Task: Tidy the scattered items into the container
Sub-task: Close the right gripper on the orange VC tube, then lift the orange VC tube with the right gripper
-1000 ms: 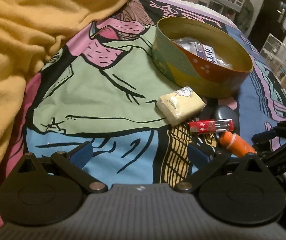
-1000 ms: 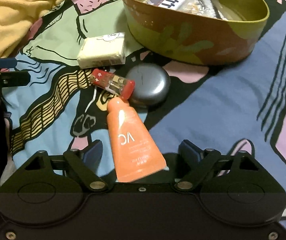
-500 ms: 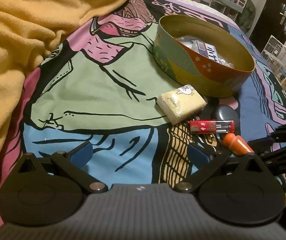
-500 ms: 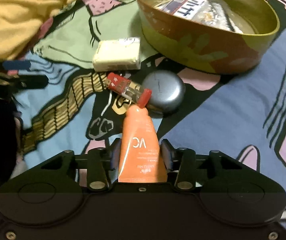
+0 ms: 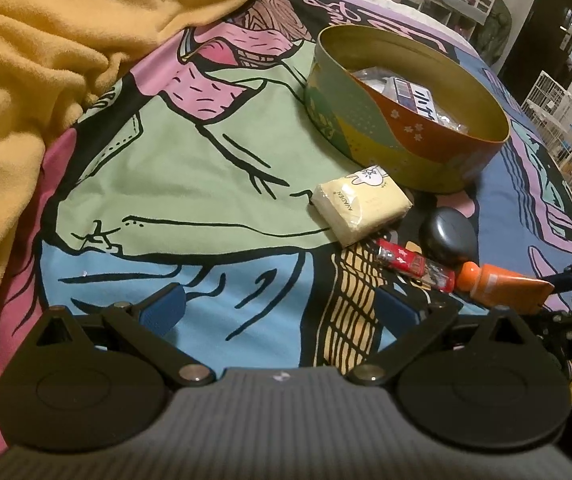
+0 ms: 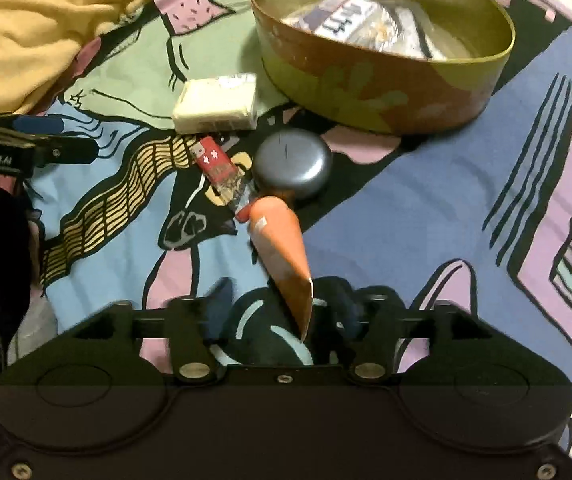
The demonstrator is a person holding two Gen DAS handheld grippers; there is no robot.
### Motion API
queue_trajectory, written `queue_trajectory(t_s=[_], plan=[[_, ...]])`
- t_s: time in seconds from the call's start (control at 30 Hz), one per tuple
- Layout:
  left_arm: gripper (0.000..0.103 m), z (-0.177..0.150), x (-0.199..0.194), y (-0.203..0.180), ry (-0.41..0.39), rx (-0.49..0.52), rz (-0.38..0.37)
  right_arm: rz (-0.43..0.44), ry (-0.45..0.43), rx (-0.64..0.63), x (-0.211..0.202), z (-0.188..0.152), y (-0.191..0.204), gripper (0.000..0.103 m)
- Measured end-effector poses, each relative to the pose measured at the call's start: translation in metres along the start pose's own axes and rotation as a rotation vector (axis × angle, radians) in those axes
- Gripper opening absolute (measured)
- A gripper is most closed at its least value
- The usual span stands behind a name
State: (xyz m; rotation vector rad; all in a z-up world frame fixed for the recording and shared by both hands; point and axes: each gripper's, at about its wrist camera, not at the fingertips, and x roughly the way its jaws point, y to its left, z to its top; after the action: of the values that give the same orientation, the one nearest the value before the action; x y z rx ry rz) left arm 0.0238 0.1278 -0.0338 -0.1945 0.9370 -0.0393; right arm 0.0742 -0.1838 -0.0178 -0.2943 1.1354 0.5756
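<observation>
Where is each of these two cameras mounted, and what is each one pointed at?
Left wrist: sits on the left claw, looking down across the bedspread to the tin; its open fingers show.
Right wrist: sits on the right claw, aimed down at the orange tube between its opening fingers, tin beyond.
Shared: tin, tube, tissue pack, round case, red stick, and each other's claw.

A bed [image 5: 174, 184] in a cartoon sheet is strewn with tin [image 5: 369, 152], tissues [image 5: 359, 204], lighter [image 5: 413, 266], case [image 5: 447, 236], blanket [image 5: 38, 52].
</observation>
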Motion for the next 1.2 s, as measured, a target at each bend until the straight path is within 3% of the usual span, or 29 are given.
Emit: queue_trajectory(t_s=[0.33, 0.5, 0.57, 0.9, 0.93, 0.97, 1.13, 1.2], plan=[[0.103, 0.000, 0.001, 0.003, 0.005, -0.016, -0.006, 0.015, 0.019, -0.013, 0.023, 0.013, 0.008, 0.040], [0.103, 0.000, 0.002, 0.005, 0.012, -0.029, -0.015, 0.028, 0.018, 0.026, 0.037, 0.017, 0.008, 0.038], [0.103, 0.000, 0.002, 0.005, 0.011, -0.029, -0.015, 0.029, 0.013, 0.028, 0.037, 0.017, 0.008, 0.024], [0.103, 0.000, 0.002, 0.005, 0.012, -0.028, -0.021, 0.044, -0.024, 0.062, -0.001, 0.014, 0.000, 0.022], [0.103, 0.000, 0.002, 0.005, 0.013, -0.025, -0.020, 0.043, -0.030, 0.067, -0.007, 0.014, -0.002, 0.020], [0.103, 0.000, 0.002, 0.005, 0.014, -0.022, -0.020, 0.044, -0.036, 0.069, -0.012, 0.015, -0.004, 0.002], [0.103, 0.000, 0.003, 0.002, 0.017, -0.010, -0.018, 0.042, -0.056, 0.055, -0.032, 0.020, -0.012, 0.002], [0.103, -0.001, 0.002, 0.001, 0.018, -0.007, -0.018, 0.044, -0.052, 0.050, -0.031, 0.020, -0.013, 0.012]])
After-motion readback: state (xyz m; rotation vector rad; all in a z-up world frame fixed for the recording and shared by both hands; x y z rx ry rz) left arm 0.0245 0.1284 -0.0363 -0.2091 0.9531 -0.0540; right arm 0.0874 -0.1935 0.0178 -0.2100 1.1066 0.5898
